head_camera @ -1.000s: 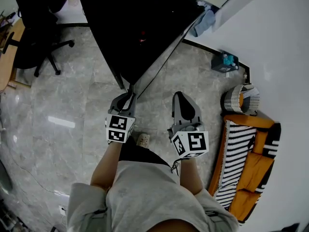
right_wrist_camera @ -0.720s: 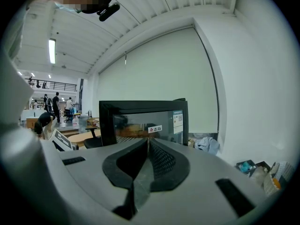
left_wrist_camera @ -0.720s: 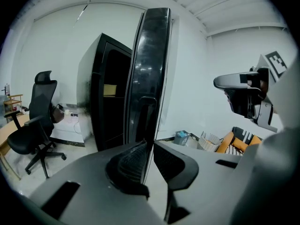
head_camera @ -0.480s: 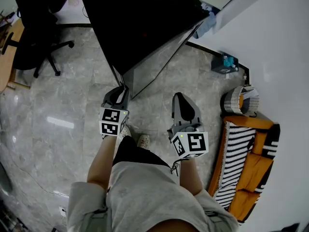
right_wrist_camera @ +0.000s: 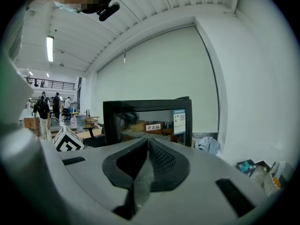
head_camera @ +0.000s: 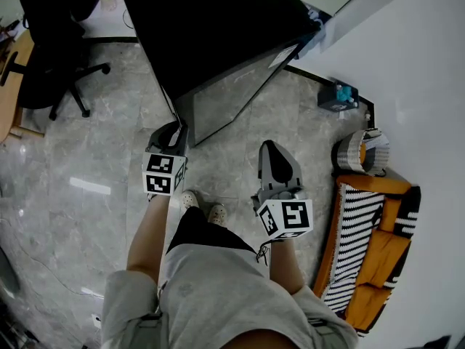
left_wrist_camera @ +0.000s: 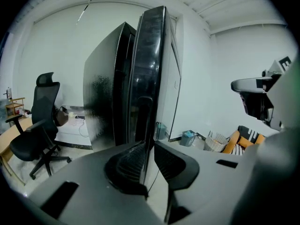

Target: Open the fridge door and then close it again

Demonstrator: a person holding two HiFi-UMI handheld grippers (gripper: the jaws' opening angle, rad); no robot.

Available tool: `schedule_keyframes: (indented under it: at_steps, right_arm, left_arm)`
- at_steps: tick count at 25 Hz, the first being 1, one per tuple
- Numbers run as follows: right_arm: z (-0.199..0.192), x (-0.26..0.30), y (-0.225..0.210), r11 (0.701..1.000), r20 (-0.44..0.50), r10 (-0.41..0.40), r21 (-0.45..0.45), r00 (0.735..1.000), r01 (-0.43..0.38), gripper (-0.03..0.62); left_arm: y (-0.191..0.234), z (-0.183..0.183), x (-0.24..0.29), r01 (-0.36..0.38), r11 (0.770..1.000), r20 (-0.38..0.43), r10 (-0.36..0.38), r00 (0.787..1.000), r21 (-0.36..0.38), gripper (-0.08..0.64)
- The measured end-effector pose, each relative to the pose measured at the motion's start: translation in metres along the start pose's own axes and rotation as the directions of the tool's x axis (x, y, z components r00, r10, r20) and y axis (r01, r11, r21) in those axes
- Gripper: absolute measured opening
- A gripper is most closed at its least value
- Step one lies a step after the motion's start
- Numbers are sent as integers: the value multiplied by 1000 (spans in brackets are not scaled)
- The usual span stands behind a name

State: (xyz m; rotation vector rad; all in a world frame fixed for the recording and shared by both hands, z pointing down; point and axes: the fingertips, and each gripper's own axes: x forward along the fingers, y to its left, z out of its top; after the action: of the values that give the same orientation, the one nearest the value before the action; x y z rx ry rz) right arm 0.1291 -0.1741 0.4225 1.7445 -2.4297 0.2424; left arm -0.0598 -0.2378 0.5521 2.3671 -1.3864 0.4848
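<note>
Fridge door (head_camera: 232, 93) stands swung open ahead of you. Your left tool (head_camera: 177, 128) is opening around its free edge; your right tool (head_camera: 270, 147) is closed, empty.

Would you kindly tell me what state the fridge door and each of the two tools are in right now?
fridge door: open, swung out from the fridge.
left tool: jaws opening, with the door's edge between them.
right tool: jaws together, nothing between them, clear of the door.
</note>
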Motion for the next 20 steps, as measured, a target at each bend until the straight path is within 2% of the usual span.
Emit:
schedule_keyframes:
  at_steps: [20]
  right_arm:
    - [1,11,7,999,-3,-35,2,999,35,26]
  left_arm:
    - [29,10,14,9,1000,-1,-9,1000,21,60]
